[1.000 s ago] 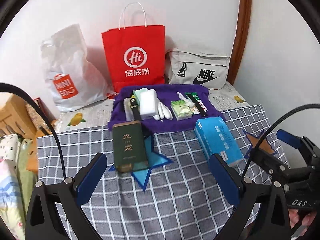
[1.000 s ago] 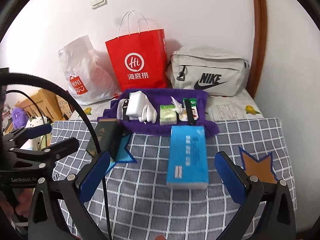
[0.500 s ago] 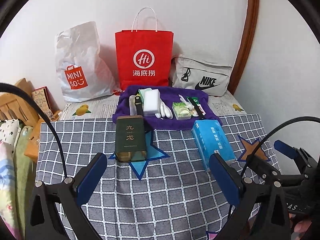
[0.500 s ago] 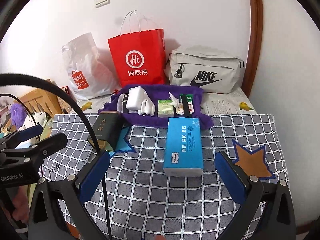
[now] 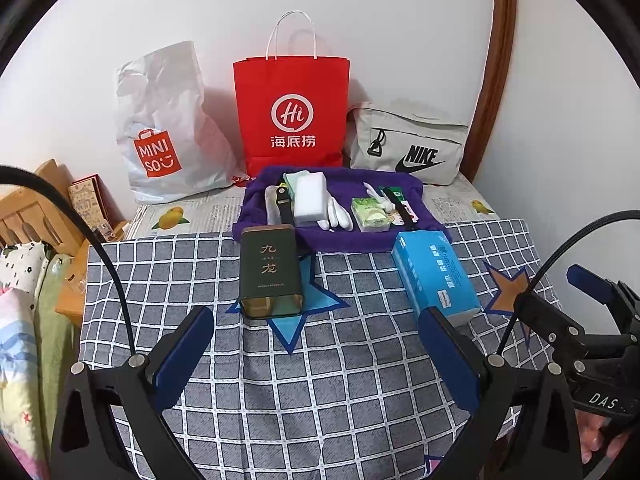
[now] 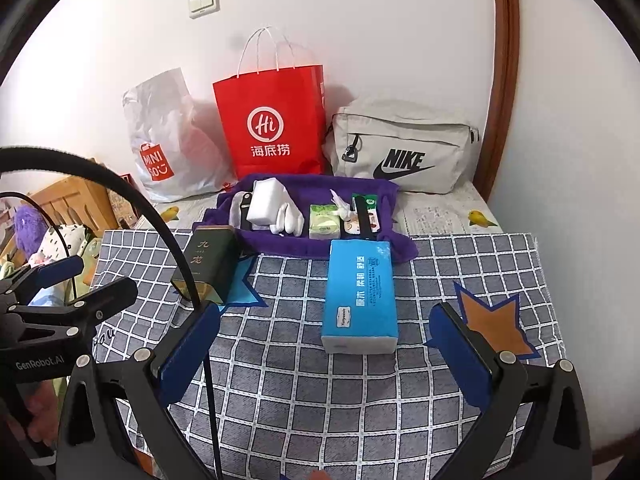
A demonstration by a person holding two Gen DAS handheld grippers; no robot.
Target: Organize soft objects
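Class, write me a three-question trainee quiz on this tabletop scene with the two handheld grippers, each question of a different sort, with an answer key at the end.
1. True or false: the blue tissue pack is held in the right gripper.
2. Multiple choice: the dark green tin lies on A) the purple cloth, B) a blue star mark, C) the newspaper.
3. Fill in the blank: three bags stand against the wall; the middle one, the paper bag, is coloured ____.

Key: 1 false, it lies on the checked cloth ahead of the open fingers; the left gripper is open too. 2 B. 3 red.
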